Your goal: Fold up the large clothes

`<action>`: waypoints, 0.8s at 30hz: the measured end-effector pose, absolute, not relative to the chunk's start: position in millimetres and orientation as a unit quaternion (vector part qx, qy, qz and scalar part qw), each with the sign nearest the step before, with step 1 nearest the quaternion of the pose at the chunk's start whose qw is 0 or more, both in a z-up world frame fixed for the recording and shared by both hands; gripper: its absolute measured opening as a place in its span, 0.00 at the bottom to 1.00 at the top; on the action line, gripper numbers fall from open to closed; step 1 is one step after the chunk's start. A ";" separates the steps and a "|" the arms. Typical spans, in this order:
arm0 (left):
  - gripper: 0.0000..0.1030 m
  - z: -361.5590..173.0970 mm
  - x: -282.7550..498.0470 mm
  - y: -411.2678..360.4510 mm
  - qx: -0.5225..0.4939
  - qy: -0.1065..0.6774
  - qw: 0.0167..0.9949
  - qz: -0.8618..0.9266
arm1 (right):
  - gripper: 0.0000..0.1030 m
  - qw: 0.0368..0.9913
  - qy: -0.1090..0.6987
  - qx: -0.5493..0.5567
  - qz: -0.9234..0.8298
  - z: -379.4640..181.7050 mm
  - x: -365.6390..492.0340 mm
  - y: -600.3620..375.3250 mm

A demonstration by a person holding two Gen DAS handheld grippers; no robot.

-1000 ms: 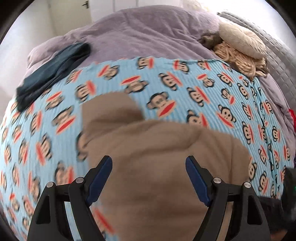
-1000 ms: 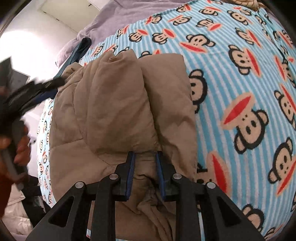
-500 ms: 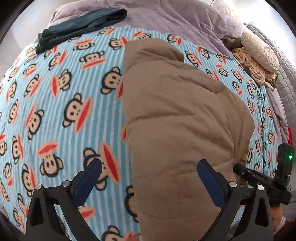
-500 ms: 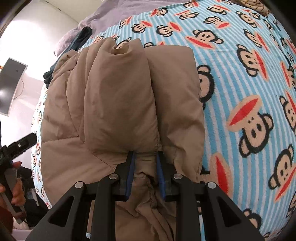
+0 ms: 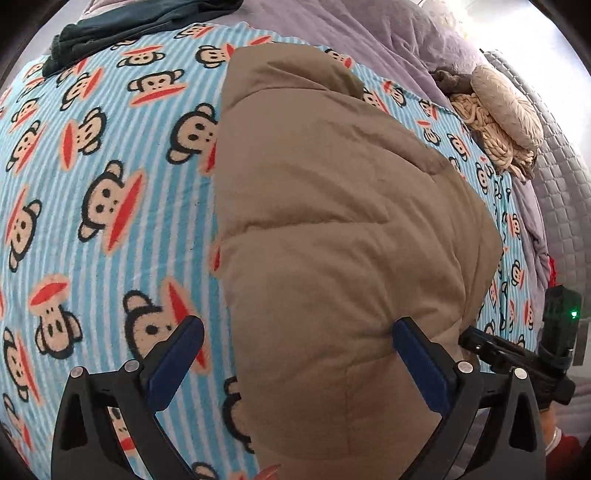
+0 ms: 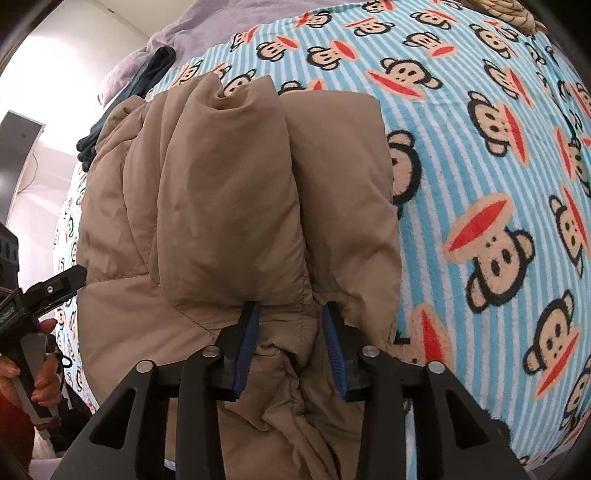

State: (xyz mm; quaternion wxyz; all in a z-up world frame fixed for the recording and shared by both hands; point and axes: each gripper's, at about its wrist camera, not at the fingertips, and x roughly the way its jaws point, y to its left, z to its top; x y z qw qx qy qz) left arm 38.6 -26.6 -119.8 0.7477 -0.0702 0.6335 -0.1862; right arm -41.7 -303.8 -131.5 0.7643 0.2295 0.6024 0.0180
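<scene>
A tan padded jacket (image 5: 332, 221) lies folded on a blue striped monkey-print blanket (image 5: 92, 184); it also shows in the right wrist view (image 6: 229, 206). My left gripper (image 5: 295, 350) is open, its fingers straddling the jacket's near left edge without gripping it. My right gripper (image 6: 290, 332) has its jaws a little apart around a bunched fold at the jacket's near edge; the fabric sits between the pads. The right gripper also shows at the lower right of the left wrist view (image 5: 517, 354), and the left gripper at the left edge of the right wrist view (image 6: 44, 288).
A dark teal garment (image 5: 129, 26) lies at the blanket's far left. A lilac duvet (image 5: 369, 29) covers the far bed. A cream knitted cushion and tangled yarn throw (image 5: 502, 110) sit far right beside a grey quilted headboard (image 5: 554, 184).
My left gripper has moved in low toward the jacket's left edge. My right gripper's jaws have opened slightly on the bunched fold they were clamping.
</scene>
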 end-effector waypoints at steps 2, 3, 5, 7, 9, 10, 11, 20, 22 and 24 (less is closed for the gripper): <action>1.00 -119.4 38.9 -29.1 -0.066 0.633 0.748 -0.185 | 0.66 0.764 0.598 0.241 0.028 -125.5 -41.7 -311.0; 1.00 -119.6 39.1 -29.7 -0.065 0.634 0.748 -0.185 | 0.84 0.766 0.591 0.252 0.039 -120.3 -41.9 -314.8; 1.00 -120.2 39.2 -31.3 -0.065 0.635 0.747 -0.185 | 0.87 0.770 0.584 0.252 0.046 -113.7 -42.4 -318.2; 1.00 -121.3 40.0 -33.3 -0.065 0.636 0.746 -0.185 | 0.88 0.775 0.579 0.247 0.054 -108.7 -42.2 -321.7; 1.00 -122.2 39.8 -34.6 -0.066 0.637 0.745 -0.185 | 0.89 0.777 0.574 0.250 0.062 -107.8 -42.1 -325.1; 1.00 -122.5 39.9 -35.4 -0.067 0.638 0.745 -0.186 | 0.89 0.777 0.573 0.253 0.063 -108.5 -41.9 -327.8; 1.00 -122.9 40.3 -36.2 -0.066 0.638 0.745 -0.186 | 0.89 0.775 0.574 0.259 0.062 -110.3 -40.6 -332.8; 1.00 -133.5 47.6 -32.1 -0.090 0.647 0.728 -0.207 | 0.89 0.734 0.609 0.288 0.088 -136.3 -22.6 -353.5; 1.00 -136.4 49.7 -28.4 -0.100 0.651 0.721 -0.215 | 0.89 0.726 0.619 0.284 0.094 -145.2 -16.5 -354.1; 1.00 -138.0 52.5 -25.2 -0.109 0.653 0.715 -0.224 | 0.89 0.714 0.630 0.288 0.104 -158.1 -8.4 -356.1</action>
